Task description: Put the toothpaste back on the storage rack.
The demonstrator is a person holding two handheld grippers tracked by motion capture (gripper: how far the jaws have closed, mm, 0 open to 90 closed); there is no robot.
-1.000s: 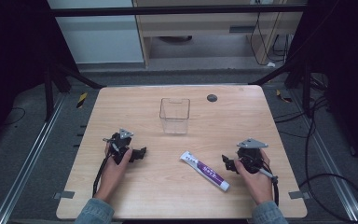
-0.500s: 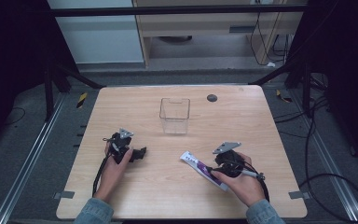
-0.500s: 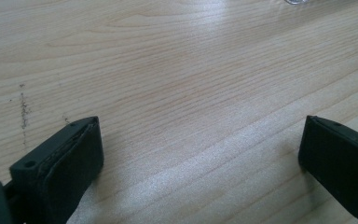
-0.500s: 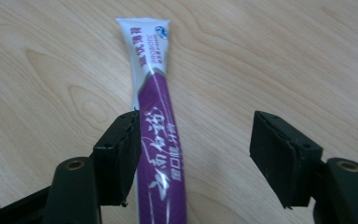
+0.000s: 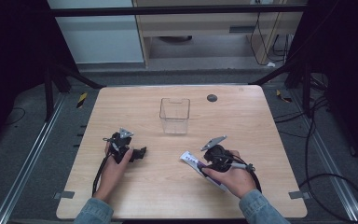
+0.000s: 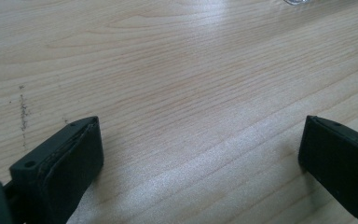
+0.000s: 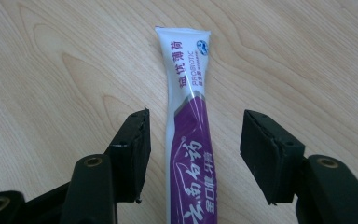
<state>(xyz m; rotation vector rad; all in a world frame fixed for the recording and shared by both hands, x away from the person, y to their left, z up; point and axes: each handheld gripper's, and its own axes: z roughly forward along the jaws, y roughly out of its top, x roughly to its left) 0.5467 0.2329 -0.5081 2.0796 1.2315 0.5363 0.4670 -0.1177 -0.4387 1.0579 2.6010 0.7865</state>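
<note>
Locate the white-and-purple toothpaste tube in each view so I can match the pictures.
High view: the white-and-purple toothpaste tube lies lower centre-right, under the right gripper.
Left gripper view: not in it.
Right gripper view: tube runs up the centre, between the open jaws, untouched.
Shared landmark: the light wooden tabletop.

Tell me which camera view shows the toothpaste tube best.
The right gripper view: the toothpaste tube runs up the middle, its purple and white print sharp, lying on the table between the right gripper jaws, gaps either side. The high view shows it small, partly under the hand. The left gripper view offers bare wood.
</note>
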